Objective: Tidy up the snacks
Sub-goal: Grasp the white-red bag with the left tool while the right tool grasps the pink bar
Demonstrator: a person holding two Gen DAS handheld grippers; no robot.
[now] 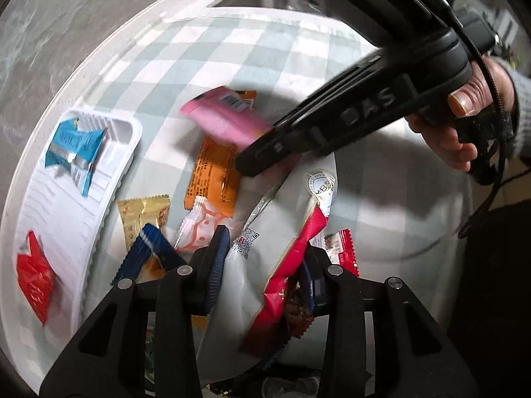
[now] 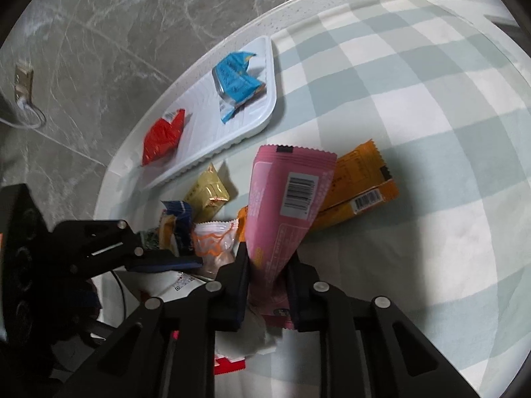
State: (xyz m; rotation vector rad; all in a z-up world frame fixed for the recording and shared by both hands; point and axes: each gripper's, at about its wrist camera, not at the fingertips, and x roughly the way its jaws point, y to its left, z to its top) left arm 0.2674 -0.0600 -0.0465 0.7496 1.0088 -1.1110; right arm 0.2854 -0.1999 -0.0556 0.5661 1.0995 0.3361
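Two packets, blue packet (image 2: 237, 81) and red packet (image 2: 162, 137), lie in white tray (image 2: 265, 112). Right gripper (image 2: 267, 285) clamps pink packet (image 2: 285, 199); left gripper (image 1: 265, 265) straddles a white pouch (image 1: 252, 265), grip uncertain. Several loose snacks remain.
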